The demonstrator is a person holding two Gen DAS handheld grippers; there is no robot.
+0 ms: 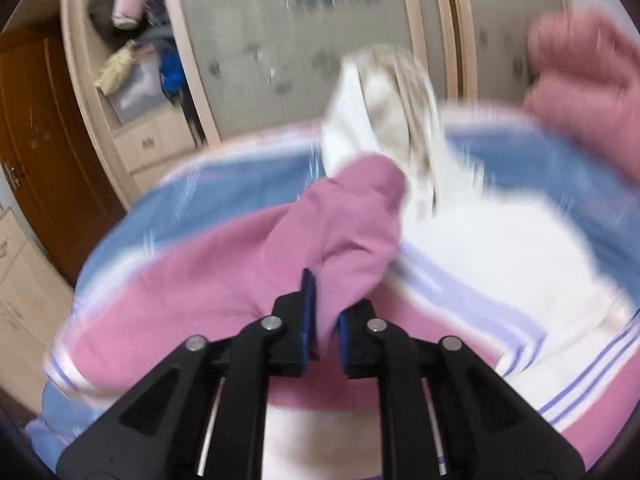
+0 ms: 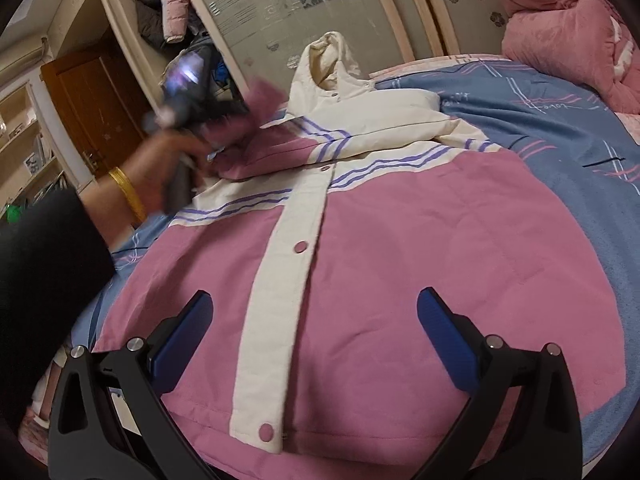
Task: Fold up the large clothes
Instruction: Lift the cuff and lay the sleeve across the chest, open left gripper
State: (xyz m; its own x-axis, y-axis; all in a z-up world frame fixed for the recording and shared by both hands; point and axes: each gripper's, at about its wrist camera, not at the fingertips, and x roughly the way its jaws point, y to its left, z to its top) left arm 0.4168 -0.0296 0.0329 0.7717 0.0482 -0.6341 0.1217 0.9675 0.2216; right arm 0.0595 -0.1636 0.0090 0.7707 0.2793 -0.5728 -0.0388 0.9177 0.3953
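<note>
A pink and white hooded jacket (image 2: 380,248) with purple stripes lies front up on the bed, snaps closed, hood (image 2: 328,60) toward the wardrobe. My left gripper (image 1: 324,312) is shut on the jacket's pink sleeve (image 1: 344,216) and holds it lifted over the jacket body; the view is blurred by motion. In the right wrist view the left gripper (image 2: 188,120) shows blurred at the jacket's left shoulder, held by a hand with a gold bangle. My right gripper (image 2: 316,344) is open and empty, hovering over the lower front of the jacket.
The bed has a blue sheet (image 2: 560,128) with pink and white lines. A pink quilt (image 2: 568,28) is piled at the far right. A wardrobe with frosted sliding doors (image 2: 320,8) stands behind the bed, its left section open with hanging coats (image 2: 168,12). A brown door (image 2: 96,112) is at left.
</note>
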